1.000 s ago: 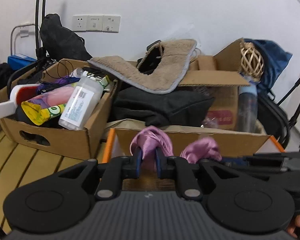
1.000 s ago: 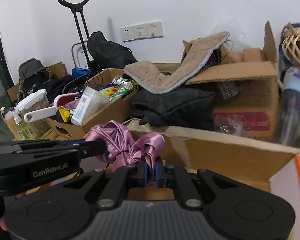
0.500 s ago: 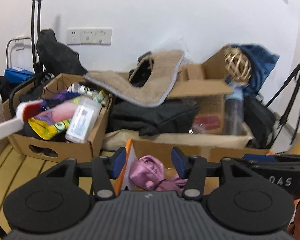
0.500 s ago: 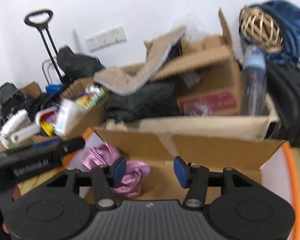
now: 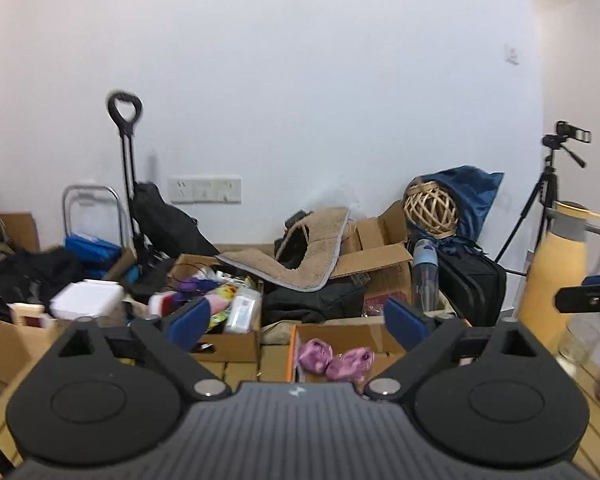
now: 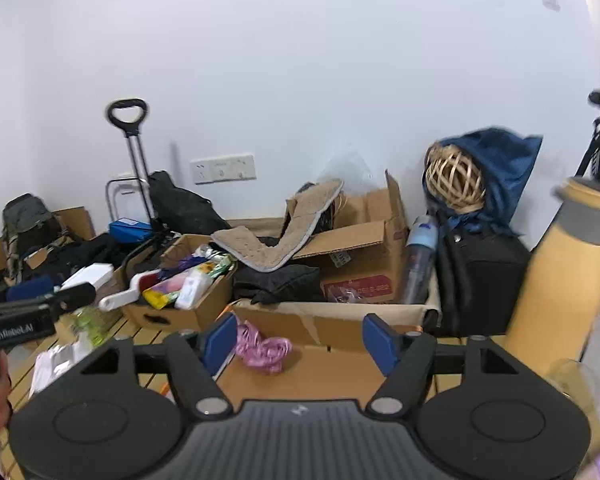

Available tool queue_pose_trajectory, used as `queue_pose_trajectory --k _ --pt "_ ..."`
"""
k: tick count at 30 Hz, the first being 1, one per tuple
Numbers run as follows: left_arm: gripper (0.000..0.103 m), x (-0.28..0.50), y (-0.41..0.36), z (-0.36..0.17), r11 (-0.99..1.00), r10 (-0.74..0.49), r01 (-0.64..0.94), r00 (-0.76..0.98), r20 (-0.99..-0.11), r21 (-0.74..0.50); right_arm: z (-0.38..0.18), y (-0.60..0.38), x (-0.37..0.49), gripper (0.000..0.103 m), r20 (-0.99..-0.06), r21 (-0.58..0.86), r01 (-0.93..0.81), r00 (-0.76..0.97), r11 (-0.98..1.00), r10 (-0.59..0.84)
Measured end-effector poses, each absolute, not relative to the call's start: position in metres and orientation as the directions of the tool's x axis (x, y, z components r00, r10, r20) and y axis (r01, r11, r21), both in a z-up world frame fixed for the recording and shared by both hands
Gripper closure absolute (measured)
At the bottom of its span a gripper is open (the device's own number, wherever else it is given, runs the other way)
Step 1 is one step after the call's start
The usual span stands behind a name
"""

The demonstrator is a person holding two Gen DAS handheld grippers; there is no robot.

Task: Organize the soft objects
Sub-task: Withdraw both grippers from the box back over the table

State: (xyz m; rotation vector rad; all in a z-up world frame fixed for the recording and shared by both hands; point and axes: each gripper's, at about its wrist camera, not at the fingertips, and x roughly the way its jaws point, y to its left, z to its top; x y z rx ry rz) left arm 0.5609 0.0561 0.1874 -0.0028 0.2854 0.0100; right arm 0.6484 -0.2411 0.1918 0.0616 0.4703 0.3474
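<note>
A crumpled pink satin cloth (image 5: 334, 357) lies loose inside an open cardboard box with an orange rim (image 5: 293, 344). It also shows in the right wrist view (image 6: 262, 348), in the box's left corner (image 6: 324, 368). My left gripper (image 5: 296, 322) is open and empty, held back from and above the box. My right gripper (image 6: 298, 342) is open and empty, also back from the box. Each gripper's side shows at the edge of the other's view.
A box of bottles and packets (image 5: 228, 312) stands to the left. Behind are a beige fleece mat (image 5: 300, 256), black bags (image 5: 312, 304), a wicker ball (image 5: 431, 208) and a clear bottle (image 5: 423, 276). A yellow jug (image 5: 556, 272) and a tripod (image 5: 548, 200) stand at right.
Both grippers opened and let go of the pink cloth, which now lies in the box. Both then pulled back and up, away from the box.
</note>
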Motion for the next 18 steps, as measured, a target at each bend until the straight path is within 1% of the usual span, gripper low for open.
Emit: queue_pose_trajectory --k 1,5,10,11,14,16,18 --pt "0.002 0.539 0.057 0.186 1.0 -0.003 0.005 0.966 -0.258 0.006 0.191 -0.245 0.63 0.026 -0.425 0.124 -0.325 0.836 0.938 0.346" --pt "0.0 0.456 0.059 0.18 0.999 -0.027 0.036 0.978 -0.206 0.04 0.183 -0.256 0.536 0.022 -0.378 0.045 -0.353 0.86 0.934 0.343" --pt "0.0 0.366 0.056 0.173 0.997 -0.048 0.057 0.989 -0.138 0.061 0.176 -0.254 0.434 0.009 -0.297 -0.075 -0.363 0.897 0.929 0.327" --pt "0.0 0.349 0.056 0.171 0.996 -0.05 0.058 0.991 -0.124 0.064 0.174 -0.253 0.416 0.008 -0.288 -0.091 -0.364 0.901 0.927 0.326" --pt "0.0 0.297 0.056 0.159 0.995 -0.062 0.067 0.996 -0.062 0.078 0.163 -0.253 0.362 0.006 -0.253 -0.096 -0.37 0.907 0.924 0.337" --pt "0.0 0.265 0.057 0.148 0.992 -0.077 0.079 0.997 -0.024 0.097 0.151 -0.254 0.332 0.0 -0.235 -0.059 -0.372 0.907 0.926 0.35" --pt "0.0 0.239 0.057 0.136 0.994 -0.073 0.074 0.997 -0.009 0.087 0.132 -0.253 0.305 0.0 -0.231 -0.025 -0.367 0.907 0.93 0.352"
